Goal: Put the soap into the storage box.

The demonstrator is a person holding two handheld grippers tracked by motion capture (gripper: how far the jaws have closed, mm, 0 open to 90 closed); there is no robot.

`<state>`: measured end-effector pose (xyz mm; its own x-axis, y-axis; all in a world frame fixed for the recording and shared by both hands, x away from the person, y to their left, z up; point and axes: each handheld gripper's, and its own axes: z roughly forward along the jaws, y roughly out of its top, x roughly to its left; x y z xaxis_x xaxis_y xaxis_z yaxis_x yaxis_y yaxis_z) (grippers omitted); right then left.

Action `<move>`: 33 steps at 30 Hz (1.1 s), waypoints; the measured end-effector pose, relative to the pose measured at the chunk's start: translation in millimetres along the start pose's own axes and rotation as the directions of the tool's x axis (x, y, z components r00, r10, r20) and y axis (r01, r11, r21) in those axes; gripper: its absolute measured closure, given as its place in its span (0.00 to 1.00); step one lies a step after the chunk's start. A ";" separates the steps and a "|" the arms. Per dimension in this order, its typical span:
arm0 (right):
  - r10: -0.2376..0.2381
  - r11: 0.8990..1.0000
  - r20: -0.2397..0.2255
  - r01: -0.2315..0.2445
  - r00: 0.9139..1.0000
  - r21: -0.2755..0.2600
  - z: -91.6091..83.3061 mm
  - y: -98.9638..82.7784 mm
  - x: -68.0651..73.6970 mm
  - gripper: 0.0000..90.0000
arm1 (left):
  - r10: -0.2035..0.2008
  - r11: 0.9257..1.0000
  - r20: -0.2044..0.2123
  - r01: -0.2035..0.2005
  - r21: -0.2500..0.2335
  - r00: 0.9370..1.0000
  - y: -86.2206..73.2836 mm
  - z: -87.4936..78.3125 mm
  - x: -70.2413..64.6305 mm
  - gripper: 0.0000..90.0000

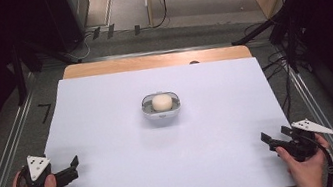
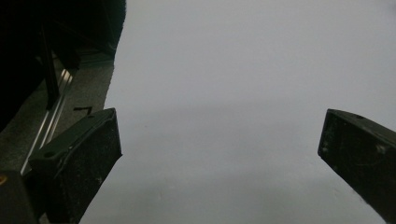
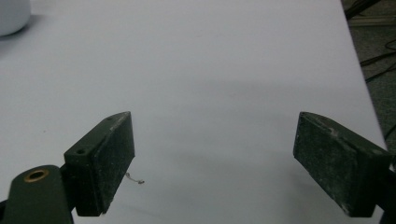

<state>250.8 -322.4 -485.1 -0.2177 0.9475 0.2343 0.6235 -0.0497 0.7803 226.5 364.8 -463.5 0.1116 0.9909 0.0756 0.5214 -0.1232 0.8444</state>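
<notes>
**Two open tools flank a lone white case at centre counter**

Two hand-held black two-jaw tools sit at the near corners of a white-topped counter (image 1: pixel 117 177), each gripped by a person's hand coming in from the bottom edge of the high view. The left tool (image 1: pixel 73 165), topped by a grey three-cornered plate, rests at the near left edge with its jaws pointing right, toward the middle; its own view shows the jaws standing wide apart with bare white surface between them and nothing held. The right tool (image 1: pixel 275 136) mirrors it at the near right edge, jaws aimed left and slightly away from the person, likewise spread with nothing between the pads (image 3: pixel 109 161).

The small oval grey-and-white case (image 1: pixel 161 107) with a rounded cream-white lump (image 1: pixel 161 102) seated in it lies near the middle of the counter, well apart from both tools. Its long axis runs left to right across the counter, parallel to the near edge. Which end is its front cannot be told at this distance. A white edge of it shows at the top left corner of the right gripper view (image 3: pixel 13 16).
</notes>
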 end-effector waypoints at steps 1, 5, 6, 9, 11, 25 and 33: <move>0.000 1.000 0.000 0.000 1.000 0.000 0.0 0.0 0.0 0.14 | 0.001 1.000 0.000 -0.001 0.000 1.000 0.0 -0.1 0.1 0.00; -0.001 1.000 0.013 0.001 1.000 -0.003 -6.5 -3.3 -5.7 0.14 | 0.000 1.000 0.000 0.000 0.000 1.000 0.0 -0.1 0.0 0.00; -0.006 1.000 0.017 0.006 1.000 -0.006 -7.6 -4.1 -7.5 0.14 | 0.001 1.000 0.000 -0.001 0.000 1.000 0.0 -0.1 0.0 0.00; 0.000 1.000 0.023 0.000 1.000 -0.007 -11.1 -5.9 -11.1 0.14 | 0.001 1.000 0.000 -0.001 0.000 1.000 0.0 -0.2 0.0 0.00; -0.003 1.000 0.035 0.003 0.999 -0.009 -13.4 -7.1 -14.1 0.14 | 0.001 1.000 -0.004 -0.001 -0.001 1.000 0.0 -0.3 -0.2 0.00; 0.003 0.999 0.087 -0.001 0.996 -0.032 -30.0 -13.7 -36.6 0.14 | -0.009 1.000 -0.015 0.009 -0.008 1.000 -0.3 -0.4 0.5 0.00; 0.015 0.999 0.099 -0.011 0.995 -0.047 -34.1 -17.2 -44.8 0.14 | -0.016 1.000 -0.012 0.016 -0.002 1.000 0.0 -0.1 1.1 0.00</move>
<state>224.2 -374.8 -489.3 -0.1327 0.9732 0.1875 0.5899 -0.0745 0.8040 226.4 365.9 -463.4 0.0925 0.9934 0.0683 0.5217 -0.1067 0.8465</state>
